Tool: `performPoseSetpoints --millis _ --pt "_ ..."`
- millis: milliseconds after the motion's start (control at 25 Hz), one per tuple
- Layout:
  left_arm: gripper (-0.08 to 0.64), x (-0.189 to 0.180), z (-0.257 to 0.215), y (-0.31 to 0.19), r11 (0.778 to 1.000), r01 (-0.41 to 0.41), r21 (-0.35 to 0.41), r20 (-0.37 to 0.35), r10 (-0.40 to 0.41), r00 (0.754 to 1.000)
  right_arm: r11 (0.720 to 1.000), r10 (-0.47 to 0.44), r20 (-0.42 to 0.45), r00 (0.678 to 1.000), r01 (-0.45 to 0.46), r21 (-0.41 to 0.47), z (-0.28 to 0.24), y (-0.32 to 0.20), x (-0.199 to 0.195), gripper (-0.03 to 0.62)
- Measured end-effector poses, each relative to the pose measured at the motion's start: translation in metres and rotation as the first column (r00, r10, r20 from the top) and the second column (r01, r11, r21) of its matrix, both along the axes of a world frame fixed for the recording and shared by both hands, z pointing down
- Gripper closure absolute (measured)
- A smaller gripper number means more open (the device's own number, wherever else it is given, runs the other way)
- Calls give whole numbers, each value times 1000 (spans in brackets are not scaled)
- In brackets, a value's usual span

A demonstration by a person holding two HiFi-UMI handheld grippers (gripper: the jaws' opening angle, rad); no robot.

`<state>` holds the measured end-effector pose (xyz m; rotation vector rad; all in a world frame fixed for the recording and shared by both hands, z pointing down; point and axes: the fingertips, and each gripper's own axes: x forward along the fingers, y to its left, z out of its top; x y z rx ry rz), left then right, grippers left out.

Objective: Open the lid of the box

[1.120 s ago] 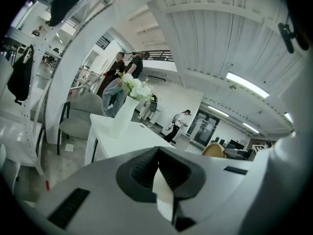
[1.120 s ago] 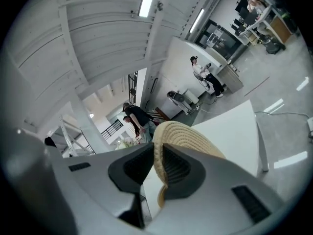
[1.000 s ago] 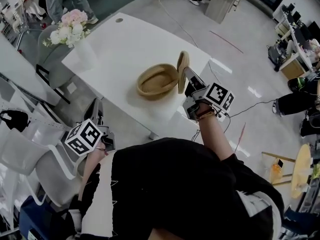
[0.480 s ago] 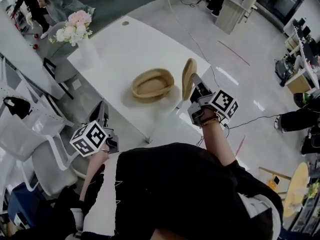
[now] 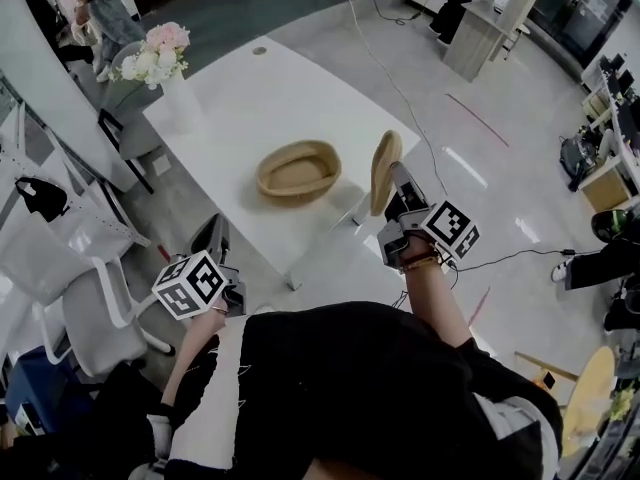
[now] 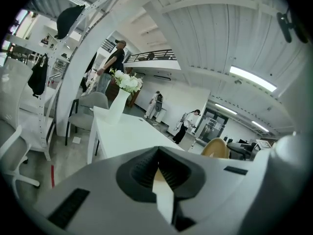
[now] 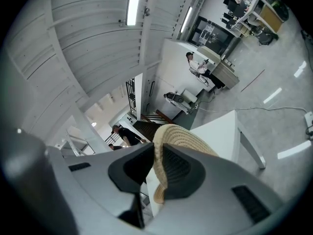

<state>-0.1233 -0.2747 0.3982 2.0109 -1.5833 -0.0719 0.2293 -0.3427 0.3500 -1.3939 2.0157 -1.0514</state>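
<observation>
A woven oval basket box sits open on the white table. Its round woven lid stands on edge in the air to the right of the basket, over the table's right edge. My right gripper is shut on the lid's rim. The right gripper view shows the lid wedged between the right gripper's pads. My left gripper hangs below the table's near edge, apart from the basket, shut with nothing in it. In the left gripper view the lid shows far off beyond the left gripper.
A white vase of flowers stands at the table's far left corner. White chairs stand to the left of the table. People stand in the background, and a cable runs over the floor beyond the table.
My right gripper has carried the lid to the right, from beside the basket's rim to a clear gap away. The left gripper has kept its place.
</observation>
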Motion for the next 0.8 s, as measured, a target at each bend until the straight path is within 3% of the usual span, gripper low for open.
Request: performPoseSetpoints --millis 360,800 --pt "549 36 5 17 1000 6 7 -7 -6 1000 998 -61 -13 998 61 -12 8 26 4 531" --pt "549 63 4 33 1000 -10 25 1 10 1000 983 -183 -3 983 183 9 8 51 -45 531"
